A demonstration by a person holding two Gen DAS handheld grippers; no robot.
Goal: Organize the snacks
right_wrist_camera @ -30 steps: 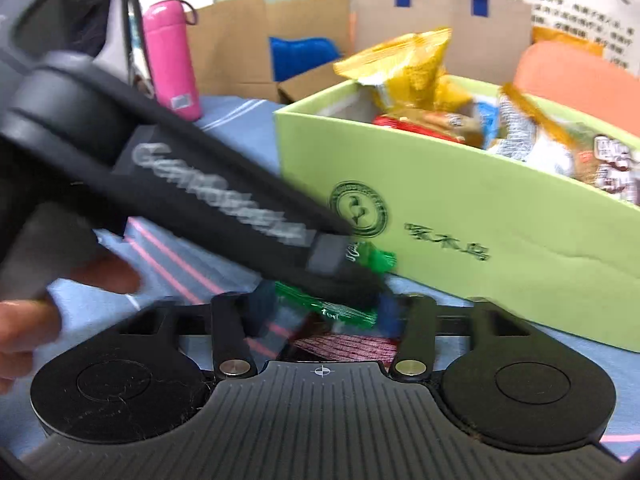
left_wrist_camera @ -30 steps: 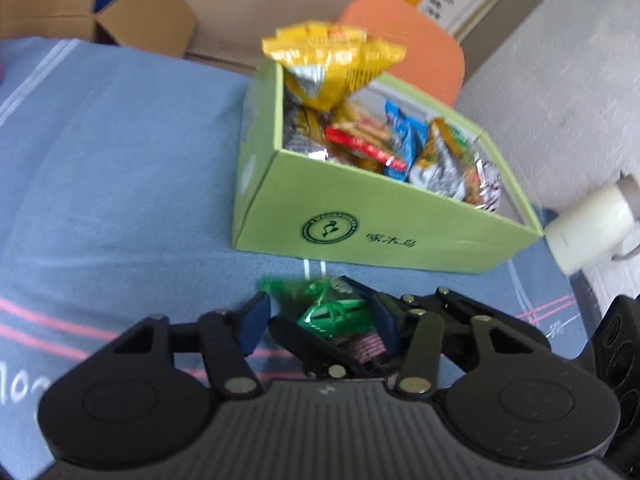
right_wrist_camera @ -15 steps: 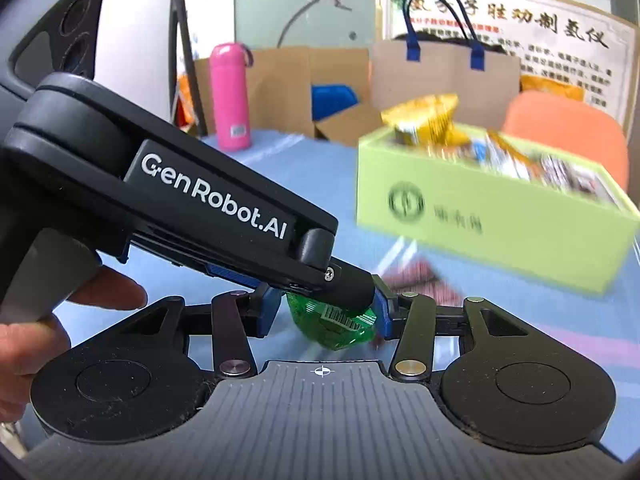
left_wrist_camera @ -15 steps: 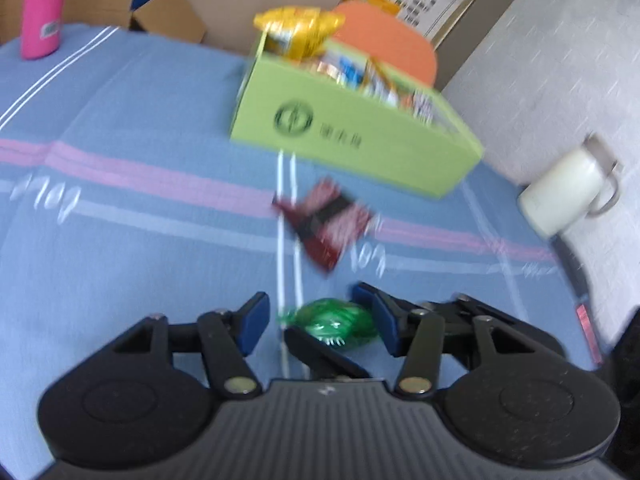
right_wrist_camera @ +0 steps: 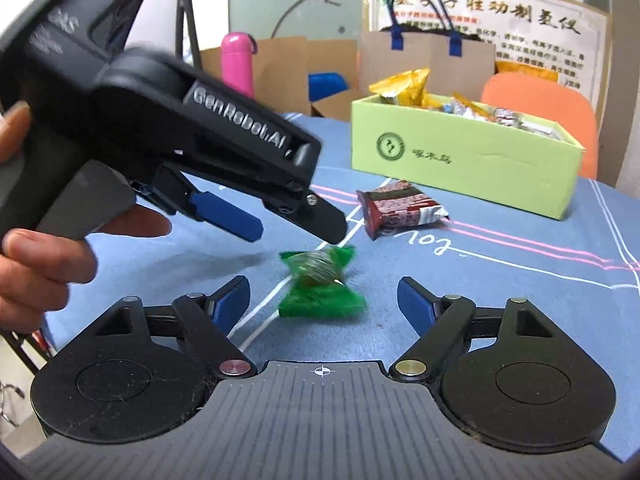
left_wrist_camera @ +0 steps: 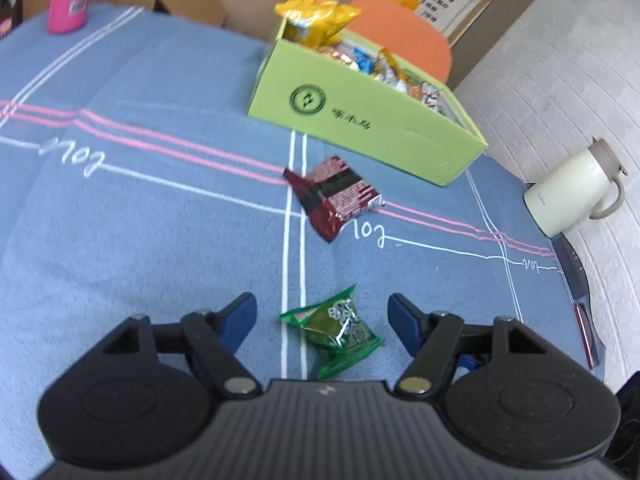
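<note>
Green candy point(left_wrist_camera: 338, 330) lies on the cloth between my wide-open, empty left gripper point(left_wrist_camera: 322, 320) and right gripper point(right_wrist_camera: 323, 300), long axis running away from me

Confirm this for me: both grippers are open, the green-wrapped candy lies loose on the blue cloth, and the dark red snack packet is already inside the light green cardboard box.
Not quite. The dark red snack packet lies on the blue cloth in front of the light green cardboard box, as the left wrist view shows. The rest holds: left gripper and right gripper are open, green-wrapped candy loose.
</note>
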